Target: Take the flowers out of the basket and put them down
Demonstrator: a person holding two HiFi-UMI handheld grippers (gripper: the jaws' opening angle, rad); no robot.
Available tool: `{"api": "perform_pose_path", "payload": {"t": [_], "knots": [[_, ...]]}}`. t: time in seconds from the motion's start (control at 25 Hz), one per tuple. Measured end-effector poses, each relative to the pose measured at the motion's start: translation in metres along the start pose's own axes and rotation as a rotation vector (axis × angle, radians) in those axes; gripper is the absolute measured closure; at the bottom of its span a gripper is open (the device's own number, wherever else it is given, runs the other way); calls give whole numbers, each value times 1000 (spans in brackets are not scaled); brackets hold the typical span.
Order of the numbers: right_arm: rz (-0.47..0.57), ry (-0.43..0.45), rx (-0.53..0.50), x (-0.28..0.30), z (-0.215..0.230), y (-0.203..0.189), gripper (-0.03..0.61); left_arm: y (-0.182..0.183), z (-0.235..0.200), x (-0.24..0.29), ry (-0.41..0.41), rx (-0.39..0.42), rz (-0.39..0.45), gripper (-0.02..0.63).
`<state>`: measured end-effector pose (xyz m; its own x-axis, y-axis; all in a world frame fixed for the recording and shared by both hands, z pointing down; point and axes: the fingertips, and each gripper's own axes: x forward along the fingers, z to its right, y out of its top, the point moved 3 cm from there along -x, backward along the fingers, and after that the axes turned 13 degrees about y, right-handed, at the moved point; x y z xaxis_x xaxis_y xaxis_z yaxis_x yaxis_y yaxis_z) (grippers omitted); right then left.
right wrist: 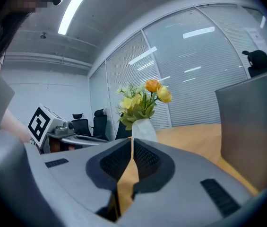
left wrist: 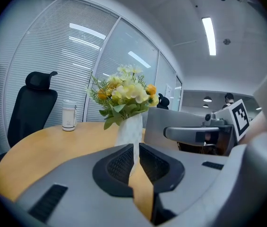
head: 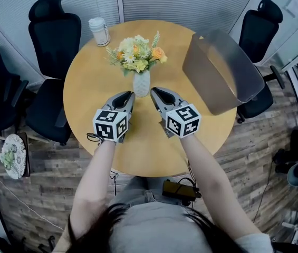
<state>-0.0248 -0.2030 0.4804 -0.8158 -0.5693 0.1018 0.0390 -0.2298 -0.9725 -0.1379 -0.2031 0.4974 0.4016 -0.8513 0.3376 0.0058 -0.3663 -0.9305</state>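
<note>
A bunch of yellow, orange and white flowers (head: 138,54) stands upright in a white vase (head: 141,83) on the round wooden table (head: 101,83), outside the grey basket (head: 220,70) to its right. My left gripper (head: 127,95) lies just left of the vase's foot, shut and empty. My right gripper (head: 155,92) is just right of the vase, also shut with nothing in it. In the left gripper view the flowers (left wrist: 124,96) rise straight ahead beyond the closed gripper (left wrist: 136,148). The right gripper view shows the vase (right wrist: 143,129) close in front of the gripper (right wrist: 132,143).
A white lidded cup (head: 99,31) stands at the table's far left edge. The basket (right wrist: 254,126) sits tilted on the right side of the table. Black office chairs (head: 54,30) surround the table, and glass walls with blinds stand behind.
</note>
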Motion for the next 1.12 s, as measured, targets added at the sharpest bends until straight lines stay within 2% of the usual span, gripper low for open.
{"api": "perform_pose_path", "payload": {"t": [0.24, 0.36, 0.64, 0.92, 1.12], "knots": [[0, 100, 19, -2, -20, 11, 555, 14, 5, -9, 7, -8, 33, 572], [12, 123, 24, -6, -27, 18, 555, 23, 7, -14, 19, -12, 58, 580], [14, 119, -38, -11, -36, 42, 555, 46, 7, -25, 59, -12, 117, 607], [16, 88, -85, -19, -38, 64, 555, 63, 23, -31, 49, 42, 143, 609], [17, 72, -107, -24, -41, 79, 555, 78, 28, -37, 55, 28, 171, 609]]}}
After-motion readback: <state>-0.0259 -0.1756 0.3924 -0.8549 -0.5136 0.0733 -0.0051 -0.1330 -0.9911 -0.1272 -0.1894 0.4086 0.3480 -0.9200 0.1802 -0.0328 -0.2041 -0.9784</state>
